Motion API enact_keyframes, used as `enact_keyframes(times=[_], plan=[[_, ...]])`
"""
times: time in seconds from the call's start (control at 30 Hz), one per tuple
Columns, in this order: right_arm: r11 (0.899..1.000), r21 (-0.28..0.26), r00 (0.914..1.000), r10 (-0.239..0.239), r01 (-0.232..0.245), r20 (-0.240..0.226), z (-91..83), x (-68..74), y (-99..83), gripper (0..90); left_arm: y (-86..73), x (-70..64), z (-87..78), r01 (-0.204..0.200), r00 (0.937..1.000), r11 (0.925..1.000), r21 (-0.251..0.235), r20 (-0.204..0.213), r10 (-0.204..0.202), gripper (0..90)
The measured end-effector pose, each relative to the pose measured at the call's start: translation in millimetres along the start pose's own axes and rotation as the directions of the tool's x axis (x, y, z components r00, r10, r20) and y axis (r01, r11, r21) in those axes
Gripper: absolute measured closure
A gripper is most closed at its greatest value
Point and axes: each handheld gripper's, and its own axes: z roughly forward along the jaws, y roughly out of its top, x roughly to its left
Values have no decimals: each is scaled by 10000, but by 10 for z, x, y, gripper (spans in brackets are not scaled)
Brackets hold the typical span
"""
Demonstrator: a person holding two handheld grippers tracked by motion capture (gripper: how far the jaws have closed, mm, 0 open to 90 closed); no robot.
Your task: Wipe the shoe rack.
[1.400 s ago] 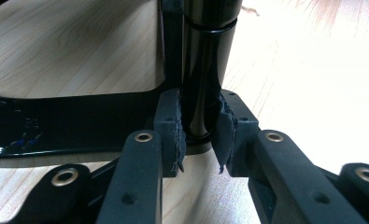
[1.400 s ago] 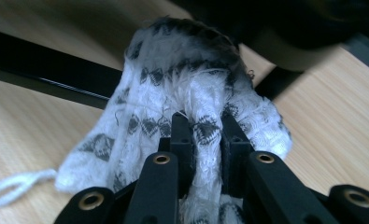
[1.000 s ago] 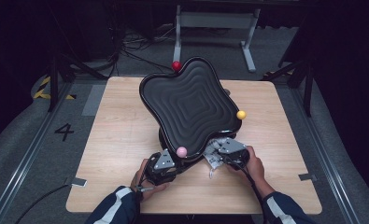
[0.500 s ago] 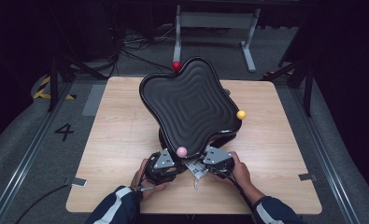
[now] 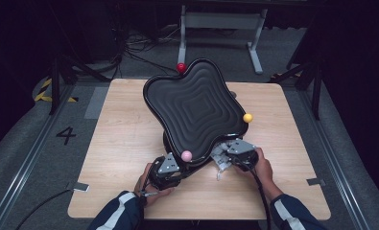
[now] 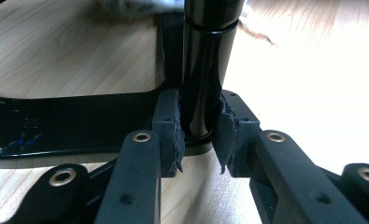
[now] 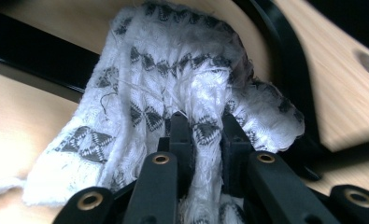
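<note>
A black wavy-topped board (image 5: 196, 108) sits tilted on a black post (image 6: 205, 70) that rises from a flat black base (image 6: 70, 121). Small balls mark its corners: red (image 5: 181, 67), yellow (image 5: 247, 117) and pink (image 5: 186, 155). My left gripper (image 5: 170, 167) is at the board's near corner, below the pink ball. In the left gripper view my left gripper (image 6: 198, 130) is shut on the post, a pad on each side. My right gripper (image 5: 228, 155) is under the board's near right edge. It (image 7: 205, 135) is shut on a white cloth (image 7: 173, 70) with a grey pattern, pressed against the black frame.
The wooden table (image 5: 124, 124) has bare room to the left and right of the board. A metal stand (image 5: 220, 21) and cables lie on the floor beyond the far edge. Tape tabs (image 5: 316, 181) mark the table's near corners.
My right gripper with the cloth swung left and toward the near edge, then came back right under the board's edge. The left gripper has kept its hold on the post.
</note>
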Motion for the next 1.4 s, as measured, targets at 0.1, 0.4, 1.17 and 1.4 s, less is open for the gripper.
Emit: enact_keyframes(times=[0.1, 0.4, 1.17, 1.4], plan=[[9996, 107, 9993, 254, -257, 275, -9, -117, -65, 792, 1, 2, -1, 32, 10000, 10000, 23, 2, -32, 711], [9986, 394, 9987, 352, -366, 367, -11, -200, -121, 794, 4, 9, -6, 5, 10000, 10000, 85, -19, -5, 704], [9993, 87, 9988, -358, 361, -319, -24, 70, -29, 784, -20, -97, 1, 313, 9985, 9958, 860, -484, -272, 237], [9993, 69, 9989, -369, 371, -301, -20, 77, -30, 781, 13, -185, 4, 410, 9914, 9990, 203, -1255, -382, 488]])
